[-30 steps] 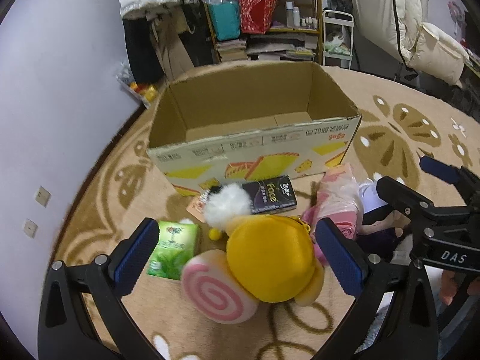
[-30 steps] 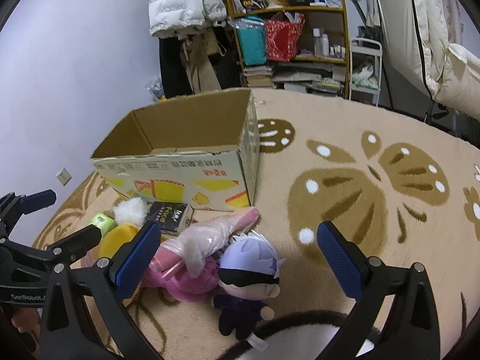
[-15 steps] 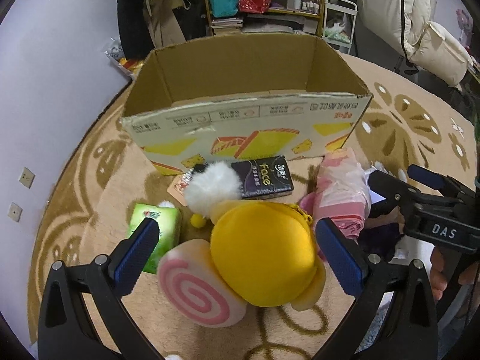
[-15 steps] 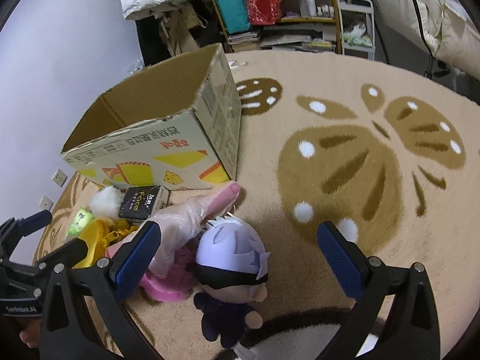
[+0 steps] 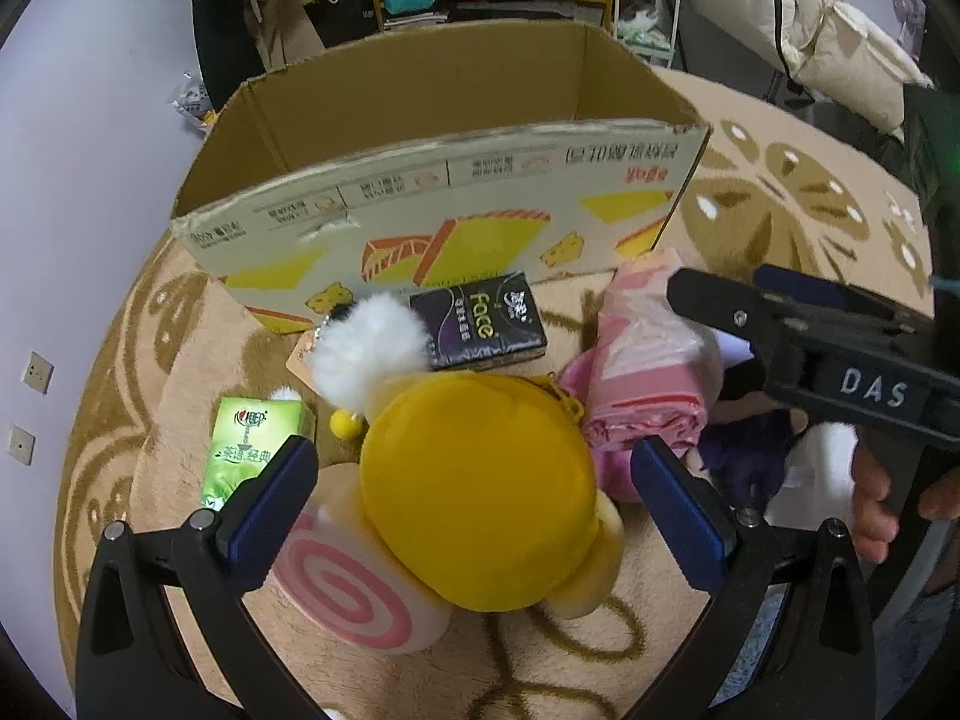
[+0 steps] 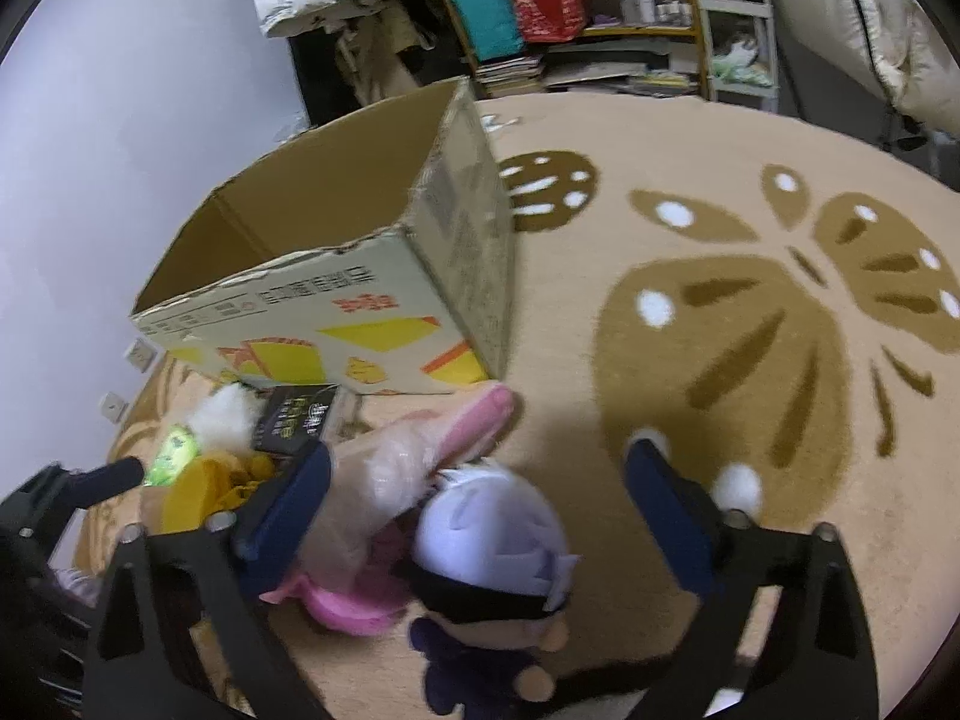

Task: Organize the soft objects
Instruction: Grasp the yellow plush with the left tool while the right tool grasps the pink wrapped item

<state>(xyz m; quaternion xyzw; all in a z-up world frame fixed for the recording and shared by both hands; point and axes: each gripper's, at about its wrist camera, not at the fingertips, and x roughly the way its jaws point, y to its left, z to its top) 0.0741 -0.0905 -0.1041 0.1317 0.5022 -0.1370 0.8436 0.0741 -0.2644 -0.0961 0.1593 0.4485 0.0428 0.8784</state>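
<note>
My left gripper (image 5: pixel 474 510) is open, its blue pads on either side of a yellow plush (image 5: pixel 480 486) that lies on a pink-spiral roll cushion (image 5: pixel 342 594). My right gripper (image 6: pixel 480 516) is open over a doll with pale lilac hair and a black blindfold (image 6: pixel 492 558). A pink plush in clear plastic (image 6: pixel 390 480) lies beside the doll; it also shows in the left wrist view (image 5: pixel 648 360). An open cardboard box (image 5: pixel 444 180) stands just behind the pile, seen too in the right wrist view (image 6: pixel 336 276).
A black tissue pack (image 5: pixel 480 321), a green tissue pack (image 5: pixel 252 444) and a white pompom (image 5: pixel 366 348) lie by the box on the patterned beige rug (image 6: pixel 750 330). Shelves with bags (image 6: pixel 540 0) and hanging coats stand at the back.
Both grippers have moved down and forward, closer to the toys. The yellow plush and the doll now sit between the open fingers and look larger.
</note>
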